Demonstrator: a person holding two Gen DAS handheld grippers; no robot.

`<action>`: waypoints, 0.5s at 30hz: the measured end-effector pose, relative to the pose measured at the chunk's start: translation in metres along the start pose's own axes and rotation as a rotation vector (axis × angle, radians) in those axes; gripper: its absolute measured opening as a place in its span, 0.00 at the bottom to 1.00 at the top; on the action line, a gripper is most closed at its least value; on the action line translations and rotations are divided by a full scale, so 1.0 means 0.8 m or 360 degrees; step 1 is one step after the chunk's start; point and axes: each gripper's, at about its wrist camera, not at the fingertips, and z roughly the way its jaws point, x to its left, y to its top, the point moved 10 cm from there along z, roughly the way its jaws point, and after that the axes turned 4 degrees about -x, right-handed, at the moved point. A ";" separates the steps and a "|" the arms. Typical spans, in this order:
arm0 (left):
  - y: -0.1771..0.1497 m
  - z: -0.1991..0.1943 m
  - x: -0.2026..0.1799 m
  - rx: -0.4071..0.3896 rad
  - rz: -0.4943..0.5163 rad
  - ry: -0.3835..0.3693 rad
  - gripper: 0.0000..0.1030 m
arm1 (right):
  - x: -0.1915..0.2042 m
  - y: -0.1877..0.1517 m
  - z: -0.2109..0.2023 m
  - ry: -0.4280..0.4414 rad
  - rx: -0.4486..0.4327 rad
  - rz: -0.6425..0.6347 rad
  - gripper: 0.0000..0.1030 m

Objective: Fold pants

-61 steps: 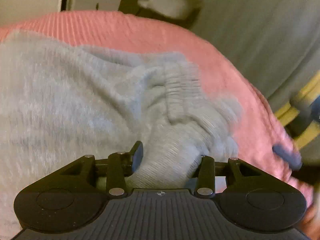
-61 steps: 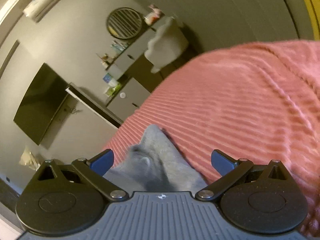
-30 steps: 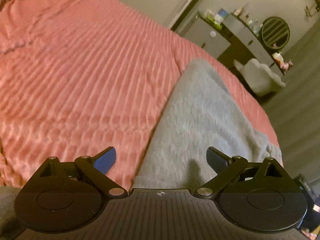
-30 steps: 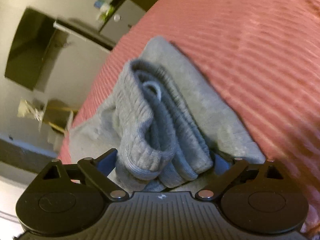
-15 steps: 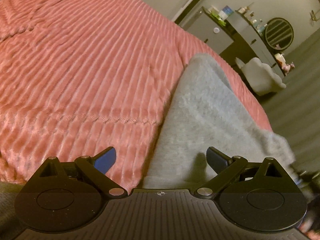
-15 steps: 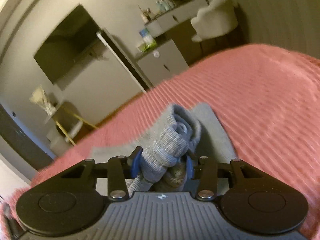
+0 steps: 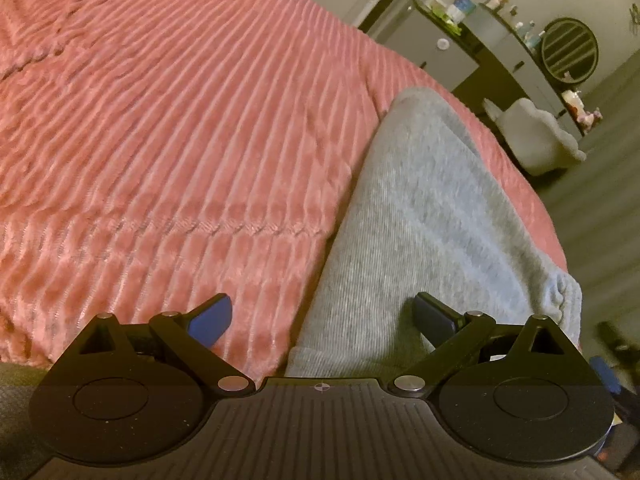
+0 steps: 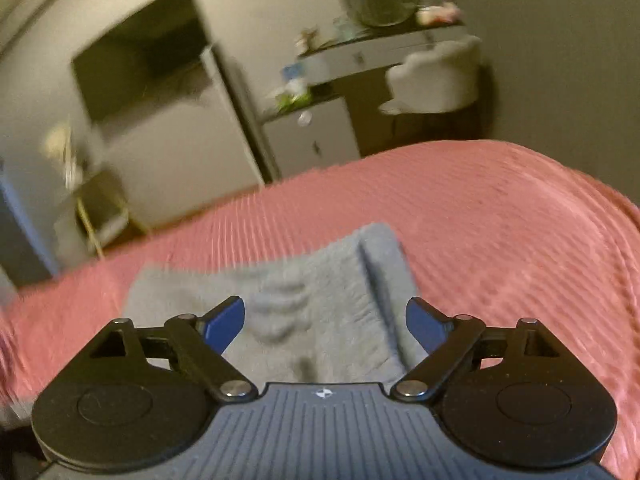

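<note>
The grey pants [image 7: 420,216] lie folded on the pink ribbed bedspread [image 7: 168,128]. In the left wrist view they run from the near edge toward the far right corner of the bed. My left gripper [image 7: 322,318] is open and empty, low over the pants' near left edge. In the right wrist view the pants [image 8: 320,300] show as a flat folded stack with the ribbed waistband on top. My right gripper [image 8: 325,320] is open and empty just above them.
The bedspread [image 8: 500,240] fills most of both views. Beyond the bed's far edge stand a white chair [image 8: 436,80], a dresser with small items [image 8: 316,120], a round mirror [image 7: 570,50] and a wall TV [image 8: 140,52].
My right gripper was shut on the bunched waistband half a second ago; now it is open and the pants lie flat on the bed. The left gripper stayed open and shifted slightly.
</note>
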 end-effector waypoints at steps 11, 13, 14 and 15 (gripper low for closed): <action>0.003 -0.007 -0.030 -0.0035 0.0241 0.0068 0.97 | -0.045 -0.040 0.036 -0.0258 0.0350 0.0082 1.00; -0.001 -0.008 -0.054 -0.0062 0.0411 0.0062 0.97 | -0.052 -0.048 0.038 -0.0233 0.0395 0.0132 1.00; -0.005 -0.007 -0.067 -0.0070 0.0500 0.0052 0.97 | -0.057 -0.055 0.044 -0.0244 0.0432 0.0148 1.00; -0.009 -0.006 -0.077 -0.0072 0.0559 0.0045 0.97 | -0.057 -0.062 0.046 -0.0248 0.0465 0.0170 1.00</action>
